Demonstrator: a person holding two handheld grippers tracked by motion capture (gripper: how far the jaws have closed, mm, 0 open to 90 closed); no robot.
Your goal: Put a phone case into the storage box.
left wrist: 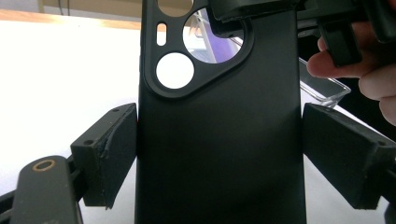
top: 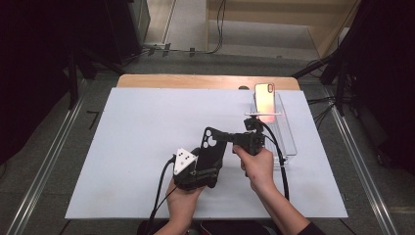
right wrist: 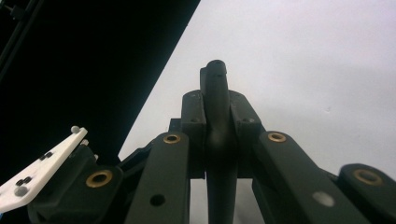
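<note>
Left gripper [top: 208, 169] clamps the one black phone case [top: 214, 147] across its width; right gripper [top: 234, 138] pinches its top edge. One phone [top: 264, 97] stands in the clear rack [top: 288, 137] near the table's [top: 122, 147] right edge, with bare surface to the left.

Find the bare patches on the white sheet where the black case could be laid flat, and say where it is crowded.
Free: the sheet's whole left half and the far strip left of the tray. Crowded: near centre-right, where both grippers hold the case, with the tray and pink phone just behind.
</note>
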